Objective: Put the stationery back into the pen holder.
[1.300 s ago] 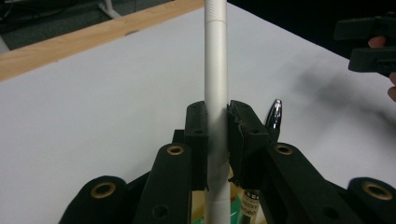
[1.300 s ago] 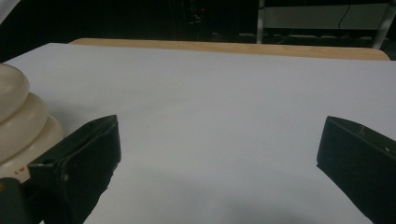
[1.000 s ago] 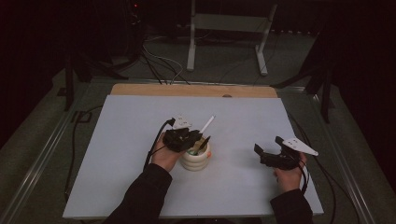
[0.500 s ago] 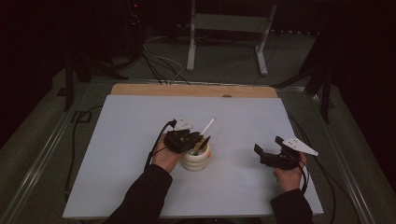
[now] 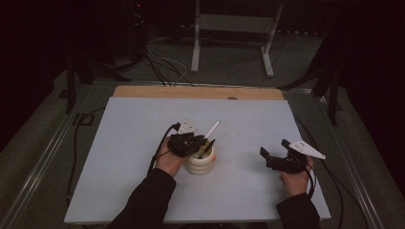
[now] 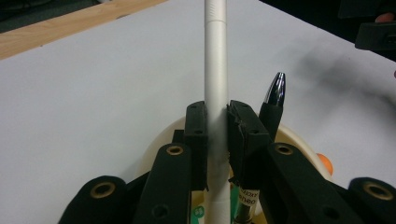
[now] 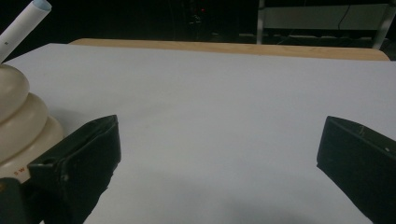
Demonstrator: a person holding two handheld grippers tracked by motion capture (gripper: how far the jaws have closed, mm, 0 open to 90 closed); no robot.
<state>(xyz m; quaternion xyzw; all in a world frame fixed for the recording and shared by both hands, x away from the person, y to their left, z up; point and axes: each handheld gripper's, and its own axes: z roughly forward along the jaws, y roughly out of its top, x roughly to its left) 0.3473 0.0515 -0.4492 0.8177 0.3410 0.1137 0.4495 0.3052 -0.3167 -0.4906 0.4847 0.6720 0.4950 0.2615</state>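
your left gripper hasn't shifted since the earlier frame, jaws clamped on the white pen in the cream holder, while your right gripper rests wide open.

The table top is white, and the strip along its far edge is light brown like wood. The pen cup is cream and has round rings stacked up its side. Its side has a small orange spot. The pen between the jaws is white, with a pale blue tip in the right gripper view. Another pen is black with a shiny silver tip. It has a white label with black letters, too blurry to read. Both the left gripper and the right gripper are black. Each has a light grey plate on top. The person's sleeves are black. The floor looks grey-green, but it is dim there.
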